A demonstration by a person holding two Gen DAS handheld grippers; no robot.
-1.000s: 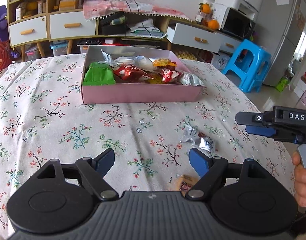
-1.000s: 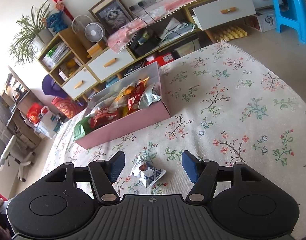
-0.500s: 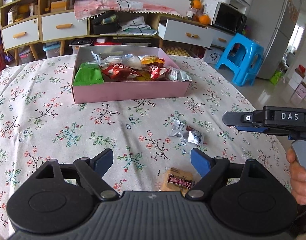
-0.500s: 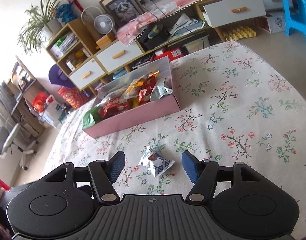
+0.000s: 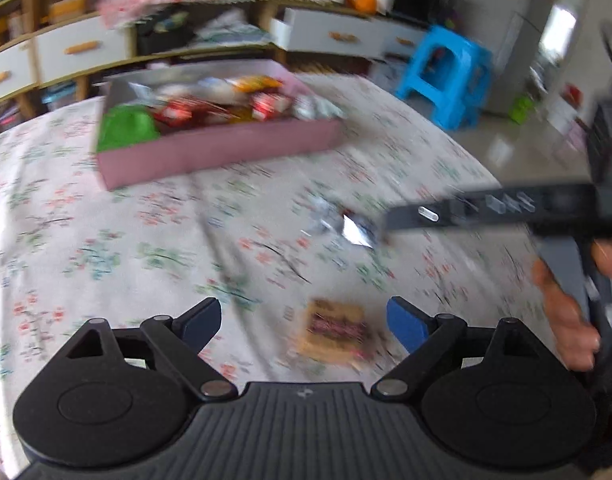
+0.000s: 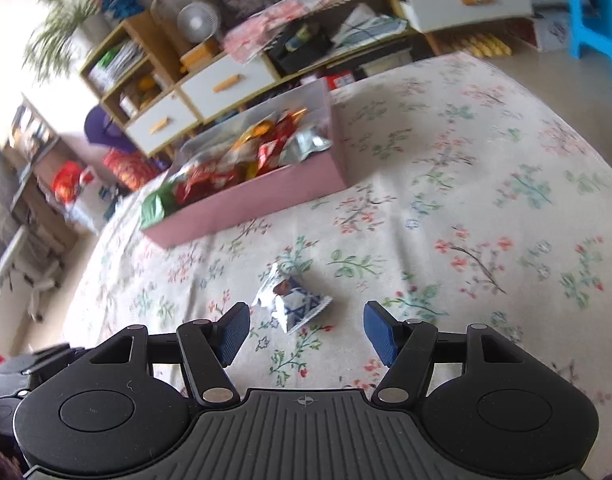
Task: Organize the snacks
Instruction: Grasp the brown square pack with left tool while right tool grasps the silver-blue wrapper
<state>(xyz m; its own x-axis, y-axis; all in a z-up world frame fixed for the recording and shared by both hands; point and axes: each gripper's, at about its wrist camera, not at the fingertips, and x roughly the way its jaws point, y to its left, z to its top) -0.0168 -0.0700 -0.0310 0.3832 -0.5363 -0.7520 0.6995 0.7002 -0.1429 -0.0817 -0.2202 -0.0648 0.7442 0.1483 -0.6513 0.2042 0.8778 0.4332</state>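
Observation:
A pink box (image 5: pixel 226 148) (image 6: pixel 250 200) full of snack packets sits on the flowered tablecloth. A brown cracker packet (image 5: pixel 334 334) lies flat on the cloth between the fingers of my left gripper (image 5: pixel 304 326), whose jaws are opening and do not touch it. A crumpled silver and blue packet (image 6: pixel 292 302) (image 5: pixel 346 224) lies just ahead of my right gripper (image 6: pixel 306 330), which is open and clear of it. In the left wrist view the right gripper's black body (image 5: pixel 506 210) reaches in from the right, held by a hand (image 5: pixel 566 300).
The table's round edge (image 5: pixel 466 152) falls away to the floor on the right, where a blue stool (image 5: pixel 446 76) stands. Wooden shelves with white drawers (image 6: pixel 226 84) line the wall behind the table. An office chair (image 6: pixel 22 264) stands at far left.
The left gripper has drawn back and widened, so the brown packet now lies fully between its fingers. The right gripper has edged closer to the silver packet, its opening unchanged.

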